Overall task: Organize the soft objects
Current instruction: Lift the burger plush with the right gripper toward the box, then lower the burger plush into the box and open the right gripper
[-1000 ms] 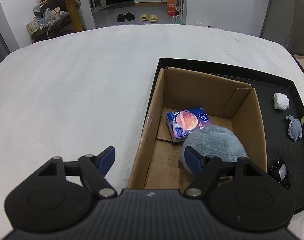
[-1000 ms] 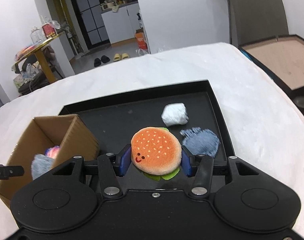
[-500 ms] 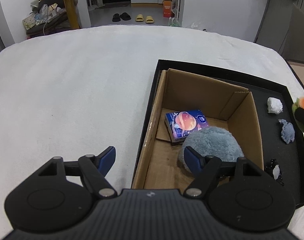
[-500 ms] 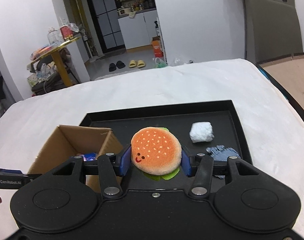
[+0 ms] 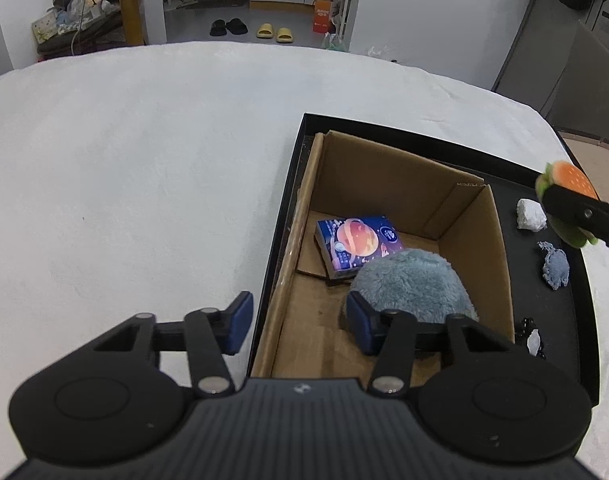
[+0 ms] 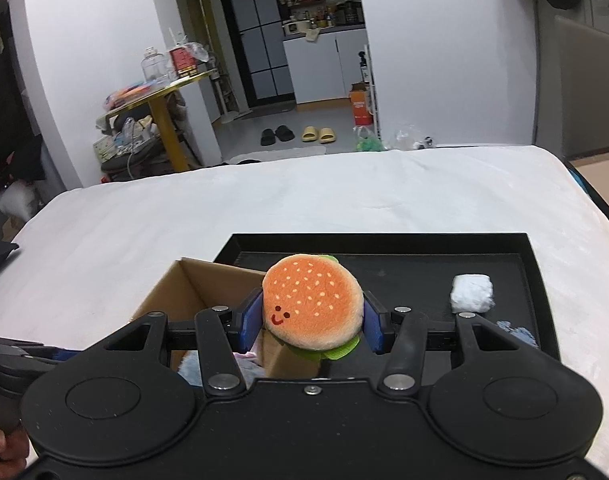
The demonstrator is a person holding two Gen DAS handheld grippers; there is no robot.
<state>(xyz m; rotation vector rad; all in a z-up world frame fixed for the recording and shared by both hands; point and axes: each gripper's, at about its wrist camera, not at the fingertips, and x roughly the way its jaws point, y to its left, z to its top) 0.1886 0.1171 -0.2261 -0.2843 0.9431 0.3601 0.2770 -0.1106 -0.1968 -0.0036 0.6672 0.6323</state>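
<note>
two grippers: right gripper (image 6: 312, 322) pinches the burger plush (image 6: 312, 307) above the cardboard box (image 5: 388, 248); left gripper (image 5: 298, 322) spread, holding nothing.

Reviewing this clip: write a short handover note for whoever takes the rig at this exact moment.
Right gripper: shut on the burger plush, held above the black tray.
Left gripper: open, holding nothing, over the near left edge of the cardboard box.
Done: grey fluffy plush and blue packet in the box.
Left: burger; white wad, grey cloth scrap on the tray.
</note>
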